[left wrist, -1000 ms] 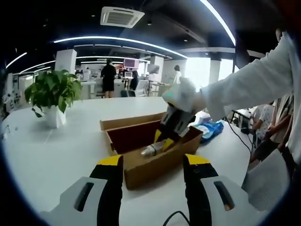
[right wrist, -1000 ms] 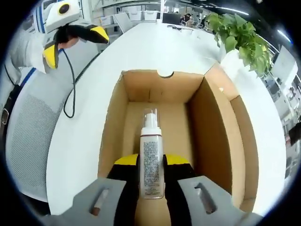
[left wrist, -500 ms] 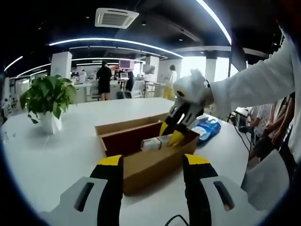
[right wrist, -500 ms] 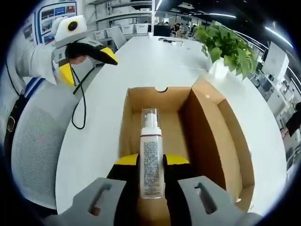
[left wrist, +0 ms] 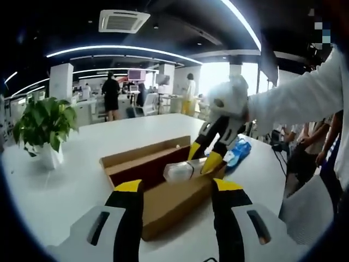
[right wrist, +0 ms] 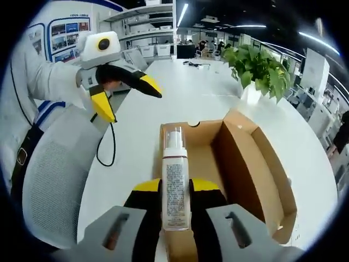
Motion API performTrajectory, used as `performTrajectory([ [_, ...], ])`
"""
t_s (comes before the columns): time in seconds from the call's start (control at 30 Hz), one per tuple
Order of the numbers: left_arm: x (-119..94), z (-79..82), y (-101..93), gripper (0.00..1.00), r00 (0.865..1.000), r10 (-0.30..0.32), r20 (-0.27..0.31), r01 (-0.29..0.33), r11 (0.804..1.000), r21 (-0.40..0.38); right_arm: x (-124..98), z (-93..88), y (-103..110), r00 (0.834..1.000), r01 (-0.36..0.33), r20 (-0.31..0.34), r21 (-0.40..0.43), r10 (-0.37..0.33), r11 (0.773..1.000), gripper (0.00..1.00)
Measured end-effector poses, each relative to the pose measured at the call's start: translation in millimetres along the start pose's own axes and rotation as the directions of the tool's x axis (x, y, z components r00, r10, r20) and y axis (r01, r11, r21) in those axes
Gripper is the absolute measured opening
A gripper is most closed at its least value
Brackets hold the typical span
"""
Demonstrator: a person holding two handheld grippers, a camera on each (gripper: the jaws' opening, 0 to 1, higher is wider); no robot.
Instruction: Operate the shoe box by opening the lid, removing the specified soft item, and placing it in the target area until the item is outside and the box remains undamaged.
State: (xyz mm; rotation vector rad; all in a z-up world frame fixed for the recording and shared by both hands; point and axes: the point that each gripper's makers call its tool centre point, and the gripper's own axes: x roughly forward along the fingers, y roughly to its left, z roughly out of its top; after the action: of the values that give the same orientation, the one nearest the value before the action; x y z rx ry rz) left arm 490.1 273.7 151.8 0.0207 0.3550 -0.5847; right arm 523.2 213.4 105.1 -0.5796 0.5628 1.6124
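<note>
White table (right wrist: 191, 87) bears the open box (right wrist: 256, 164) — a plant (right wrist: 256, 68) stands far off. Right gripper (right wrist: 175, 188) is clamped on a bottle (right wrist: 175, 185) above the box; left gripper (left wrist: 177, 188) gapes, empty.

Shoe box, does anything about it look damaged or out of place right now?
Nothing stands out. The shoe box sits open and undented on the white table, and the right gripper holds the pump bottle above it.

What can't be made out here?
- Bottle label: right gripper view, print too small to read.
- Bottle base: right gripper view, hidden between the right claw's jaws.
- Box floor: left gripper view, hidden by its near wall.
- Blue item past the box: left gripper view, partly behind the right claw, too blurred to identify.
- Wall posters: right gripper view, too small to read.
</note>
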Motion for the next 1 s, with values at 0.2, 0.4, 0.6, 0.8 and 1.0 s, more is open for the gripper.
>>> performTrajectory([
  [0.2,7.3,8.2,-4.1,0.50,0.998,-0.044,-0.032,0.045,0.999,0.029,-9.1,16.3,6.7,0.998,-0.014,0.063,0.010,0.013,1.000,0.16],
  [0.4,11.6,14.6,-6.7,0.49,0.997,-0.071,-0.041,0.073,0.997,0.036,-19.5,29.1,12.9,0.993,-0.022,0.119,0.024,0.019,0.999,0.16],
  [0.6,11.6,27.3,-15.9,0.48,0.994,-0.110,-0.022,0.111,0.993,0.045,-26.0,38.7,22.3,0.984,-0.028,0.174,0.043,0.020,0.999,0.16],
  [0.8,6.9,37.2,-22.7,0.41,0.987,-0.160,0.004,0.160,0.987,0.023,-30.2,48.6,30.9,0.973,-0.035,0.230,0.059,0.021,0.998,0.16],
  [1.0,3.8,44.3,-25.1,0.38,0.982,-0.187,0.028,0.187,0.982,-0.006,-34.7,59.2,41.0,0.962,-0.055,0.270,0.052,0.039,0.997,0.16],
])
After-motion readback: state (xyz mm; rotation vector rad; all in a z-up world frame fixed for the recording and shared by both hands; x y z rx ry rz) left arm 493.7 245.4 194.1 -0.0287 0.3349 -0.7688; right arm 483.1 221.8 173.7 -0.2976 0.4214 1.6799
